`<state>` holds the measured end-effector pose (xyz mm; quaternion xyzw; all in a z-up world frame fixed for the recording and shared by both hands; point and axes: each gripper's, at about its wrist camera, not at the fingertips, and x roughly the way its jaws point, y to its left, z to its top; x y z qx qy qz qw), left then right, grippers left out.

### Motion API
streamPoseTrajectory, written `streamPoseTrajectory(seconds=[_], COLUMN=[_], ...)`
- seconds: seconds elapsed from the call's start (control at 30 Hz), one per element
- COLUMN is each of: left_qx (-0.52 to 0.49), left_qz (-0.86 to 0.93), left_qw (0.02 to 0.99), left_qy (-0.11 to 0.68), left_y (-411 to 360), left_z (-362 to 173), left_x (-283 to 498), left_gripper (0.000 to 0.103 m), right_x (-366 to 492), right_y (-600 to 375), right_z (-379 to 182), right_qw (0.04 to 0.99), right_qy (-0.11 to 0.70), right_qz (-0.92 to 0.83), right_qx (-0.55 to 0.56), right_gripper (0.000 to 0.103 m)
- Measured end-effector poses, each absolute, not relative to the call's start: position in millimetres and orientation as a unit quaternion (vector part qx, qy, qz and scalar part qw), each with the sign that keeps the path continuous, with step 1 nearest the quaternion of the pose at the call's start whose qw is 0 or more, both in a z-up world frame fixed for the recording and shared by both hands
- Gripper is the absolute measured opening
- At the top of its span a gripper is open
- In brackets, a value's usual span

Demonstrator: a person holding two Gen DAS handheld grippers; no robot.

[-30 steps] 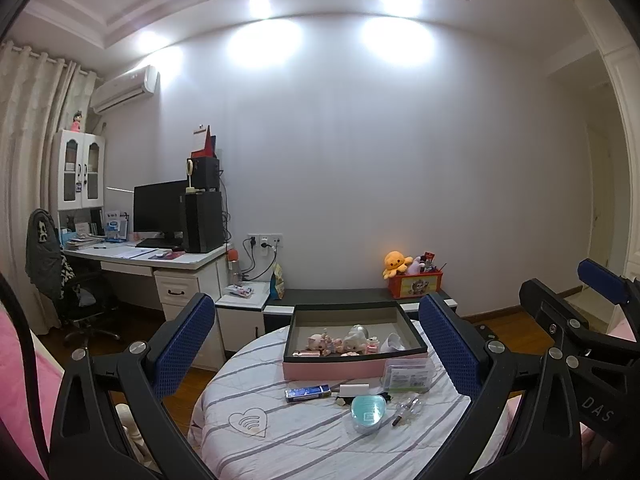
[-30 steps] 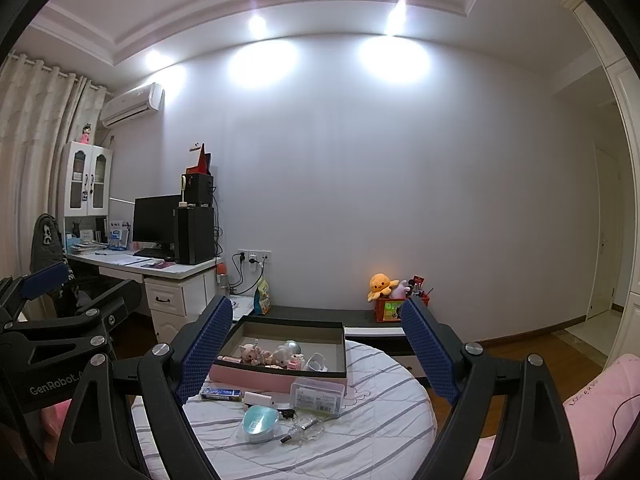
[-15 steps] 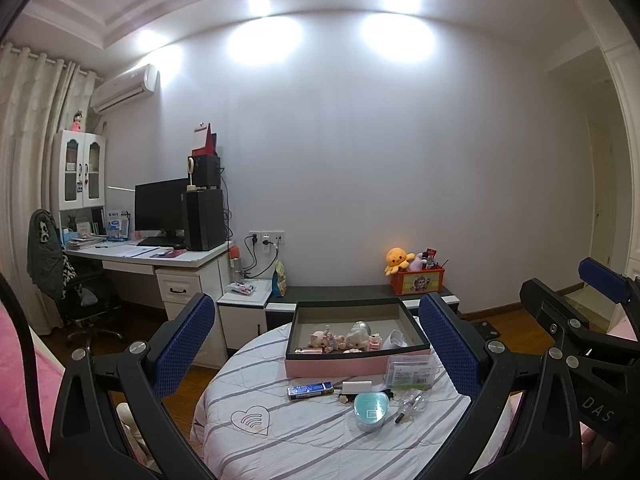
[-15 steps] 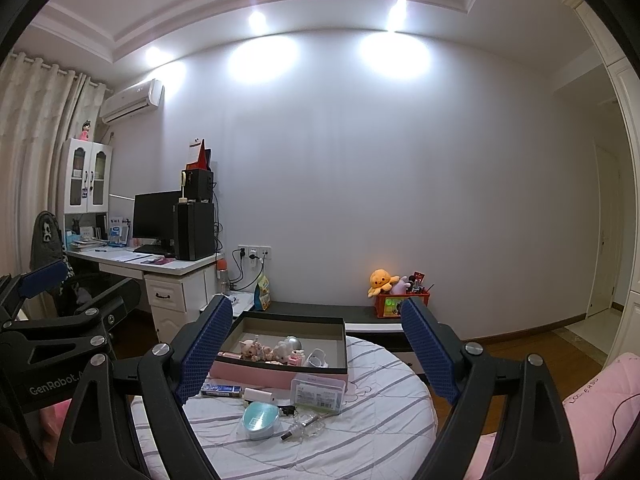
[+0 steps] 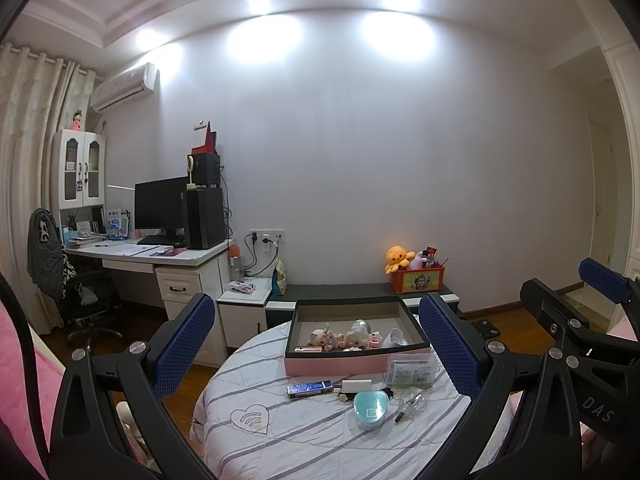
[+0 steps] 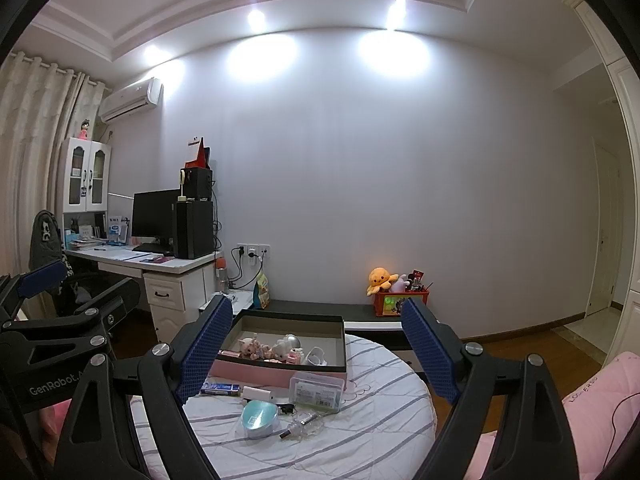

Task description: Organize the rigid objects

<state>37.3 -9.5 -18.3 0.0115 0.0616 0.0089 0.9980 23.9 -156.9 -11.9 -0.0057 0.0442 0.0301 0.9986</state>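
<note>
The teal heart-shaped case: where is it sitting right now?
In both wrist views the teal heart-shaped case lies on the round striped table, in front of the pink box, just nearer than the small white block.

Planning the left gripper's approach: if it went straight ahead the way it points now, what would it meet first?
Probably the far wall. The left gripper is open and aimed level, above the round table; the open box and loose items sit low between its fingers, likely under its line, though depth is unclear.
</note>
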Motion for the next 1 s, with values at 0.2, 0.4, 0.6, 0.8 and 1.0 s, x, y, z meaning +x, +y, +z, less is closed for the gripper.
streamPoseTrajectory(seconds=[0.2,0.4,0.6,0.8,1.0], left_qx=[0.01,0.009,0.011,0.004,0.023], left_qz=[0.008,0.006,-0.005,-0.028,-0.018], left_qw=[0.998,0.998,0.996,0.985,0.965], left_qy=[0.062,0.066,0.09,0.17,0.26], left_y=[-9,-10,-13,-22,-39], left_z=[-20,-22,-38,-86,-151], left_x=[37,38,55,103,155], left_gripper=[0.103,0.103,0.103,0.103,0.103], right_x=[25,26,35,69,119], right_y=[-156,-155,-159,-169,-181], right_z=[-14,-15,-24,-60,-124], right_qw=[0.998,0.998,0.998,0.993,0.979], right_qy=[0.046,0.049,0.061,0.114,0.2], right_qz=[0.03,0.031,0.033,0.033,0.023], right_qx=[-0.005,-0.005,-0.004,0.001,0.007], right_gripper=[0.088,0.088,0.088,0.088,0.088])
